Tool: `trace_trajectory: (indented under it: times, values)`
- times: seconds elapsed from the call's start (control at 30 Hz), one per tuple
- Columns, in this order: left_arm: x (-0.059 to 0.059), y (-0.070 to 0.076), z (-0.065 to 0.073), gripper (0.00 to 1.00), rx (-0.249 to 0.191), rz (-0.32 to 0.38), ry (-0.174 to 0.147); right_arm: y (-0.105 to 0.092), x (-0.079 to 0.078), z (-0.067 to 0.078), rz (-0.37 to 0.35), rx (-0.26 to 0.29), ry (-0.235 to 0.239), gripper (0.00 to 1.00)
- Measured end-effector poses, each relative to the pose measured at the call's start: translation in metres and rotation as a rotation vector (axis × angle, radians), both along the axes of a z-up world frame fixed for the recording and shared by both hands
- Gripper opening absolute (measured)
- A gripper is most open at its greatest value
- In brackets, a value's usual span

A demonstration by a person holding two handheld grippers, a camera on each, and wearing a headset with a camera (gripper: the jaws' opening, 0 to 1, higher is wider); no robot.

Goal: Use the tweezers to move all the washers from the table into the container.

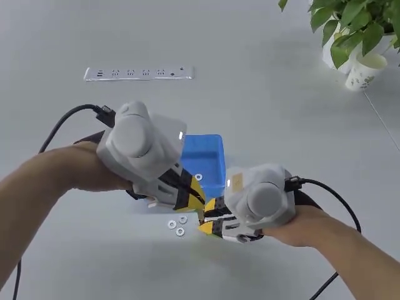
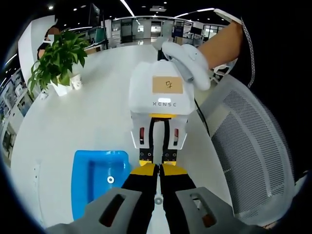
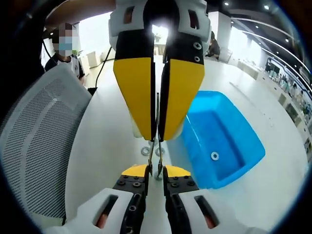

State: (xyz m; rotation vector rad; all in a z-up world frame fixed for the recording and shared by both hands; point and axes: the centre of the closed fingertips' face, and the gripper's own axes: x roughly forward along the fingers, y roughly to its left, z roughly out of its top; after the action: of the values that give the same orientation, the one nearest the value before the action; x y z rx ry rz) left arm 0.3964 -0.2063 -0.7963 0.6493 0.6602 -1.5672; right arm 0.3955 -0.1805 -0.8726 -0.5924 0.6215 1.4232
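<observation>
The left tool (image 3: 156, 136) is clenched on the tweezers (image 3: 151, 156), its yellow pads (image 3: 134, 92) closed flat against the thin metal legs; the right tool (image 3: 156, 171) faces it tip to tip, its jaws drawn in close on either side of the tweezers' lower end, and I cannot tell whether they press the legs or merely flank them; both tools meet low over the desk (image 1: 269, 119), nearer its near edge than its far one, just beside the near end of the blue container (image 1: 214, 155); one washer (image 1: 198, 177) lies on the container's floor; three more washers (image 1: 182, 219) lie close together on the desk, just outside the container's near end and beside the tool tips; in the right gripper view two of them sit just beyond the tweezers' points; a white power strip (image 1: 139, 74) lies toward the far edge of the desk, well apart from the work; a potted plant (image 1: 353, 31) stands toward the far right corner.
</observation>
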Motion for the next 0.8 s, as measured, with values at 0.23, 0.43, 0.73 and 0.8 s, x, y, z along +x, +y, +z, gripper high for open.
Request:
trace_trajectory:
  times: [0.23, 0.43, 0.73, 0.8]
  values:
    - [-0.0002, -0.0011, 0.0002, 0.06, -0.002, -0.002, -0.001, 0.0007, -0.0002, 0.0006, 0.002, -0.001, 0.0, 0.12]
    - [-0.0005, -0.0019, 0.0002, 0.06, -0.003, -0.002, -0.002, 0.0002, -0.0002, -0.0007, -0.01, -0.012, 0.01, 0.11]
    - [-0.0004, -0.0013, 0.0002, 0.06, -0.003, -0.002, 0.002, 0.0004, -0.0003, -0.0005, -0.017, -0.012, 0.016, 0.11]
    - [-0.0006, -0.0016, 0.0003, 0.06, -0.003, -0.003, 0.004, 0.0003, -0.0003, -0.0005, -0.017, -0.011, 0.016, 0.1]
